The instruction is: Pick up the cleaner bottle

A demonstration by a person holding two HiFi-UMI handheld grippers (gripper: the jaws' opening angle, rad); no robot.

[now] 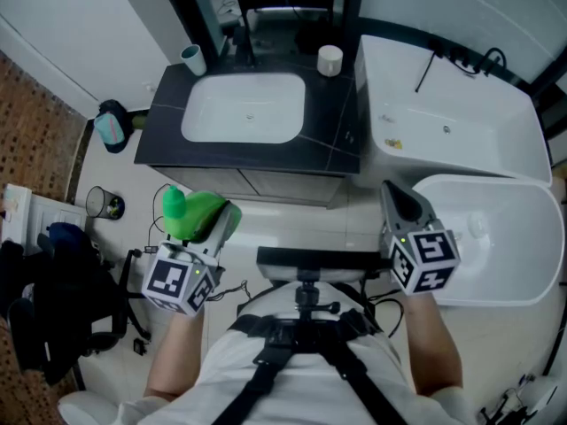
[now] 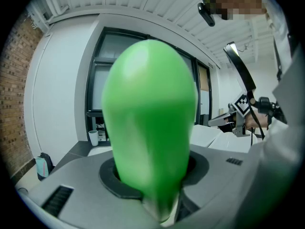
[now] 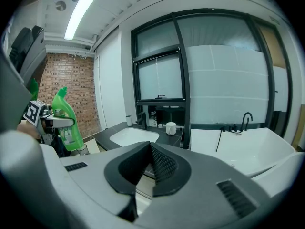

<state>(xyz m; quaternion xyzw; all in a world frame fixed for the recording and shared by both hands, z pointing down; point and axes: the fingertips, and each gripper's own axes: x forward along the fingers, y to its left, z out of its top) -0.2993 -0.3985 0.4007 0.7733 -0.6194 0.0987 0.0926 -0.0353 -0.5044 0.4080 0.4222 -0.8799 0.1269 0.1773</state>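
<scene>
1. Gripping the cleaner bottle (image 1: 193, 212) right now are the left tongs (image 1: 220, 223). The jaws are clamped on its green body, and the bottle pretty much fills the whole left gripper view.
2. Bottle's up in the air, not sitting on anything. From the right gripper view it looks roughly upright, cap end on top, way off to the left of the right tongs (image 3: 149, 170).
3. Right tongs are fully closed, pads pressed together, nothing between them.
4. The two tongs sit side by side and well apart.
5. Straight ahead of both tongs is a dark worktop (image 1: 168, 122) with a white sink (image 1: 246, 109) set into it. The bottle is on the near side of it, not touching.
6. A white cup (image 1: 330, 59) stands at the back of the worktop, ahead of the right tongs and a bit left. A mug (image 1: 193, 59) is at the far left corner, ahead of the left tongs.
7. Ahead and to the right of the right tongs there's a white bathtub (image 1: 478, 153) with a black tap (image 3: 246, 120) on its rim.
</scene>
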